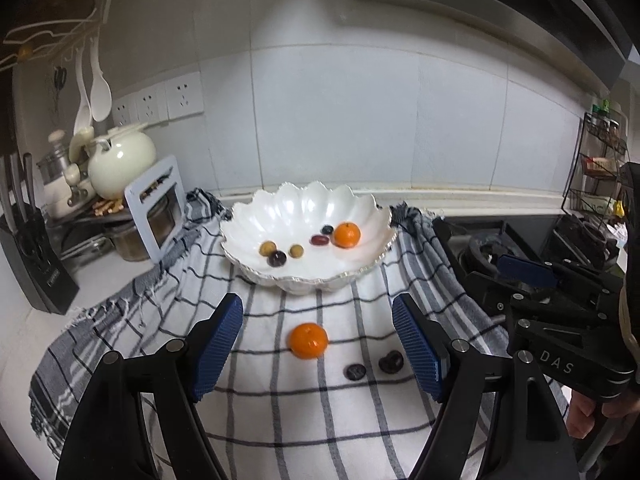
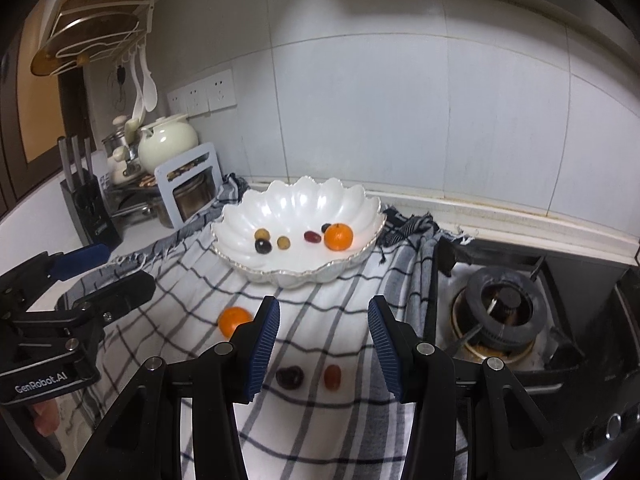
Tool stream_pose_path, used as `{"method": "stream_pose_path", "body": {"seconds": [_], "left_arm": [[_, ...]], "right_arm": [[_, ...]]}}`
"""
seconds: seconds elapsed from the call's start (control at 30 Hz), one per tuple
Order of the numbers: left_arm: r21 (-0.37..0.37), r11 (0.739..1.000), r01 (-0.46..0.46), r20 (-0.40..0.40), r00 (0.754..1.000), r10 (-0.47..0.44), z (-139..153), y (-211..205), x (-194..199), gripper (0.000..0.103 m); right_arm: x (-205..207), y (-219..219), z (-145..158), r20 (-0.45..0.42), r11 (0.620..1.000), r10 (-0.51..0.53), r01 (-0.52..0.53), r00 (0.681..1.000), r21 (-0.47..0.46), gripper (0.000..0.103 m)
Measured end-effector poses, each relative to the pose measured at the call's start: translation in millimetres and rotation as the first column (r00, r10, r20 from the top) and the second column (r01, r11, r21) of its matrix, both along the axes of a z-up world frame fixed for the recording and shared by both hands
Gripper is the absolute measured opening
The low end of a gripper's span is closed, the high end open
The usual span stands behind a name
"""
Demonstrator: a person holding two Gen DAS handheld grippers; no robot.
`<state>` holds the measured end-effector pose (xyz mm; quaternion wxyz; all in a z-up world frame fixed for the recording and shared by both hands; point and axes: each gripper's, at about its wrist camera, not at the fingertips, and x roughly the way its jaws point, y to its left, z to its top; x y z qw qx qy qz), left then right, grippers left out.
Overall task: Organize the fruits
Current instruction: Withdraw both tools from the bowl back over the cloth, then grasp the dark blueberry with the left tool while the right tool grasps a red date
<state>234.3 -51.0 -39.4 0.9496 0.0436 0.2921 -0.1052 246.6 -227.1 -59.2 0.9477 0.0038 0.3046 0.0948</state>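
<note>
Checked white-and-grey cotton cloth with dark grid lines (image 1: 280, 420) covers the counter; a gas burner (image 2: 500, 312) sits off its right edge.

Scalloped white ceramic bowl (image 1: 308, 208) stands at the far end of the cloth. It holds one small orange mandarin (image 1: 347, 234) and five small fruits: two tan, two dark, one red.

Fruit not yet sorted lies on the cloth, nearer than the bowl:
- second orange mandarin (image 1: 308, 340), round, no long axis to speak of;
- dark wrinkled round fruit (image 2: 289, 377);
- small red oval fruit (image 2: 332, 377), long axis running roughly away from the right wrist camera, just beside the dark one;
- a further dark round fruit (image 1: 355, 371) shows in the left wrist view only.

Left gripper (image 1: 318, 348): blue ribbed pads spread wide, nothing between them gripped. The loose mandarin lies straight ahead, centred in the gap and apart from both pads.

Right gripper (image 2: 323, 340): pads parted less widely, empty. The dark wrinkled fruit and red oval lie ahead and below, within its gap; the loose mandarin is off to its left, half hidden behind its left finger.

Judgement: left takes the mandarin by a straight advance downward; right is better placed for the two small fruits, closing across the red oval's short axis.
</note>
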Motion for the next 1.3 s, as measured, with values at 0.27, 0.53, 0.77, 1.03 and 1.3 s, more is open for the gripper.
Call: {"method": "stream_pose_path", "body": {"seconds": [0.27, 0.53, 0.77, 1.03, 1.3], "left_arm": [[0.007, 0.999, 0.035, -0.070, 0.997, -0.035, -30.8, -2.7, 4.6, 0.076], [0.023, 0.997, 0.076, -0.104, 0.992, -0.074, -56.4, -5.3, 6.2, 0.072], [0.019, 0.992, 0.122, -0.140, 0.983, -0.118, -76.6, -9.6, 12.2, 0.068], [0.024, 0.988, 0.153, -0.154, 0.977, -0.148, -93.9, -16.0, 19.9, 0.061], [0.027, 0.982, 0.185, -0.183, 0.967, -0.177, -108.5, -24.5, 30.0, 0.053]], "right_arm": [[2.1, 4.6, -26.7, -0.070, 1.000, 0.006, -0.005, 0.998, 0.007, 0.047], [3.4, 7.4, -49.3, -0.112, 1.000, 0.004, -0.006, 0.994, -0.018, 0.047], [6.9, 9.2, -62.4, -0.127, 0.999, 0.012, -0.016, 0.992, -0.030, 0.045], [18.0, 7.7, -78.3, -0.159, 1.000, 0.013, -0.014, 0.987, -0.010, 0.038], [30.8, 5.5, -94.1, -0.208, 1.000, 0.012, -0.013, 0.978, -0.003, 0.031]]}}
